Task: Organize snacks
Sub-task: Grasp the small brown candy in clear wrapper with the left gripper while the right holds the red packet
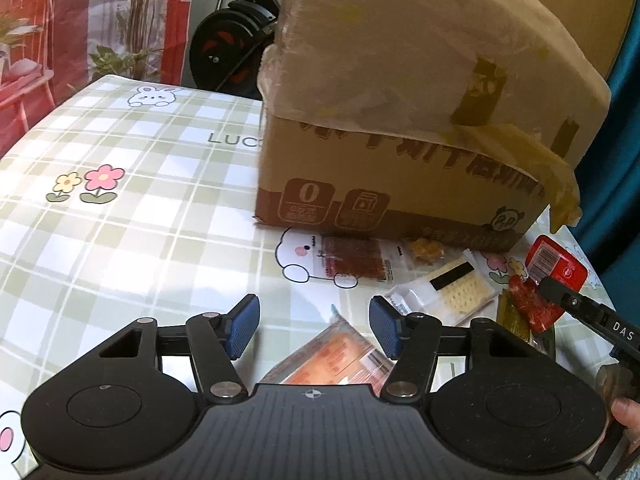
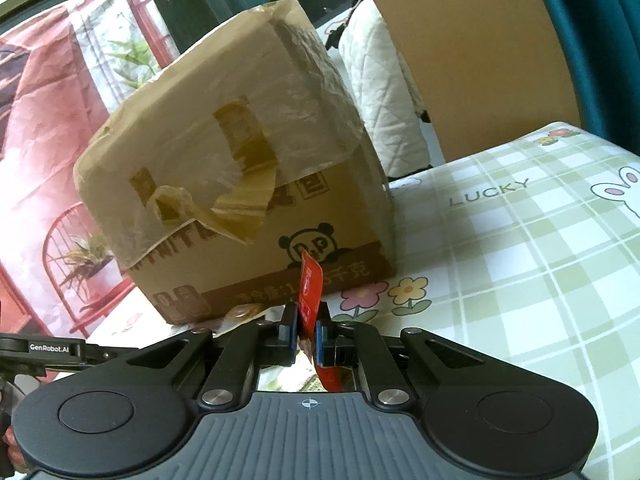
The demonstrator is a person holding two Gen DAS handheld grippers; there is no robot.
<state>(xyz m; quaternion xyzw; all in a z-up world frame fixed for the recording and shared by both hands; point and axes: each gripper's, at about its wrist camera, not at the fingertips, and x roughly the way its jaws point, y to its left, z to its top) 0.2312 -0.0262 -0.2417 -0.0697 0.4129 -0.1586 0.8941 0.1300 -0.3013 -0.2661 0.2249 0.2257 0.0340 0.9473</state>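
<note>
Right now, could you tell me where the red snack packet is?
The red snack packet is clamped upright in the right gripper, just before the cardboard box, right of the cracker packet.

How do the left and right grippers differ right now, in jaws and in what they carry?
The left gripper has its jaws apart with nothing pinched; an orange snack packet lies on the tablecloth beneath them. The right gripper is shut on a red snack packet, which stands on edge between its pads. Both point toward the cardboard box and have blue pads.
</note>
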